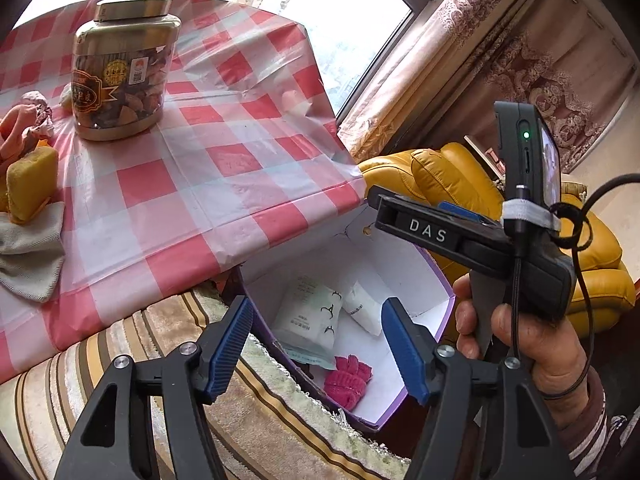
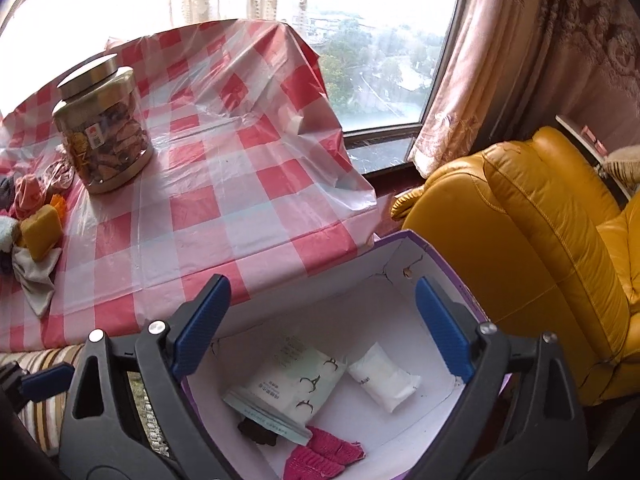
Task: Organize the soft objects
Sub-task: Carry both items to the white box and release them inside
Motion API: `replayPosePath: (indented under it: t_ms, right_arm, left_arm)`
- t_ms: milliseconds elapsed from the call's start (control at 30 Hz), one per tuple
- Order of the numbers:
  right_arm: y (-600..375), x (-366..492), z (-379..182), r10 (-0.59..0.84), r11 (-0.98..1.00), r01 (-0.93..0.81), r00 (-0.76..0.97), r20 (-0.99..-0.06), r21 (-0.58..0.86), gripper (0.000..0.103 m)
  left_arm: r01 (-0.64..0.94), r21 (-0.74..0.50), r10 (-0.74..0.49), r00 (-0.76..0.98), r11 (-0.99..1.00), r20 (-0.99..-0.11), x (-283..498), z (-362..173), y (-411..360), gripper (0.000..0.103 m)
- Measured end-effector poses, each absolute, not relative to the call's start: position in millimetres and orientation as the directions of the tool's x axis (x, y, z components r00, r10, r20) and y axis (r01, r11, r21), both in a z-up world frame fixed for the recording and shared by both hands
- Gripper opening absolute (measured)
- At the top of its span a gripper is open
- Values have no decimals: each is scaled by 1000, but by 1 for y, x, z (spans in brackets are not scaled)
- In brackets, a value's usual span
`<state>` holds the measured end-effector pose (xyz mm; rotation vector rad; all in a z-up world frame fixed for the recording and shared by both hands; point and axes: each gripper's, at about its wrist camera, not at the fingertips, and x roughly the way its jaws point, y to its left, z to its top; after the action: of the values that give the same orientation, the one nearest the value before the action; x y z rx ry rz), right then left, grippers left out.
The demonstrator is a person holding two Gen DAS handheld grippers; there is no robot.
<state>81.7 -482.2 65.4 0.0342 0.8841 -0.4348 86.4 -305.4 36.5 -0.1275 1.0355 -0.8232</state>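
Both jaws gape, seemingly empty, over box.

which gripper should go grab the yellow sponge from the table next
Probably left. The left gripper is open beside the table, the yellow sponge near; the right gripper is open over the box.

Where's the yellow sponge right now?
The yellow sponge sits at the table's left edge in both views, atop a grey cloth, with the snack jar behind it to the right.
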Motion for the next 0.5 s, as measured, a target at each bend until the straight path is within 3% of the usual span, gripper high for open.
replayPosePath:
  t_ms: [500]
  right_arm:
    - [-443,90,76,-161,966,257,626,-763,6,95]
  left_arm:
    - [392,-440,-583,423,808,-693,110,43,-241,70]
